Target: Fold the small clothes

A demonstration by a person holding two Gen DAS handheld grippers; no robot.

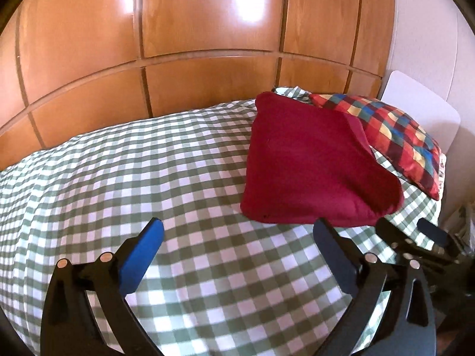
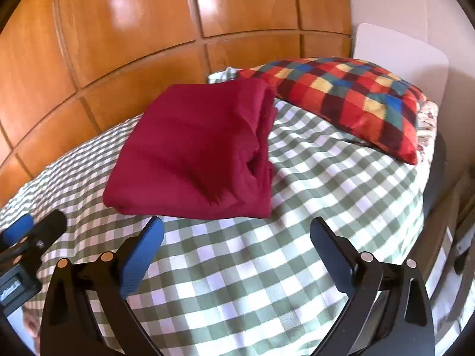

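The dark red garment [image 2: 196,151] lies folded into a thick block on my green-and-white checked bedcover [image 2: 267,267], its layered open edges facing right toward the pillow. It sits toward the far end of the bed, just beyond my fingertips and touching neither tool. My right gripper [image 2: 237,252] hangs above the bare cover just in front of the garment's near edge, blue pads spread wide apart with nothing between them. My left gripper [image 1: 237,252] is beside it on the left, over bare cover too, its pads likewise wide apart and empty. Behind the garment on the far right, a multicoloured checked pillow [image 2: 350,98] leans against a white headboard [image 2: 400,53]. Glossy wooden wardrobe panels [image 2: 118,44] run along the far side of the bed.
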